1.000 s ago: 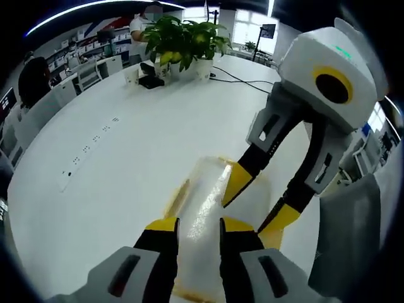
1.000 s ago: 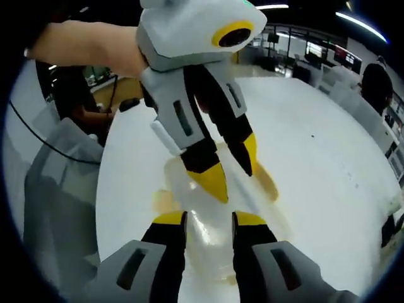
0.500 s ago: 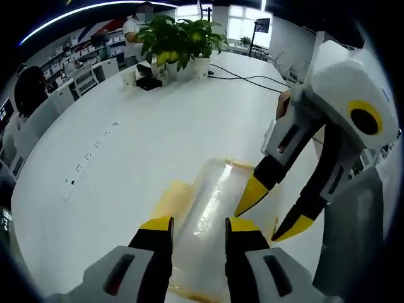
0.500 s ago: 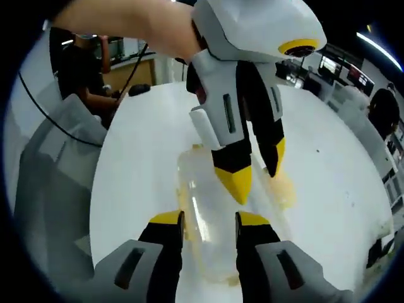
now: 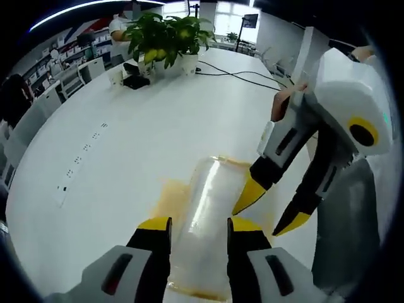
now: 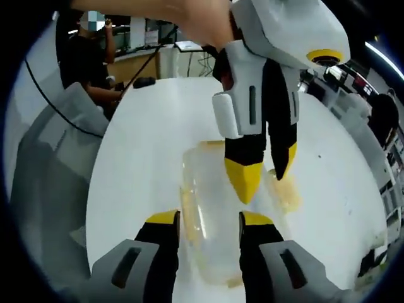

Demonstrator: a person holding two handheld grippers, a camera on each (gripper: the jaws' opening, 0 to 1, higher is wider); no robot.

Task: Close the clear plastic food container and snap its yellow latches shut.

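The clear container (image 5: 205, 221) lay on the white counter (image 5: 126, 145), between the parted jaws of the left hand-held gripper (image 5: 197, 225). The right hand-held gripper (image 6: 208, 219) hovered above it, jaws apart.

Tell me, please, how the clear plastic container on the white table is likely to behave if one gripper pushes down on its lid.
The container looks thin-walled and see-through, so it is probably light and may flex under pressure. Its glossy lid could let the yellow fingers of the right gripper slip. Sitting on the smooth white table, it may well slide unless the left gripper steadies it.
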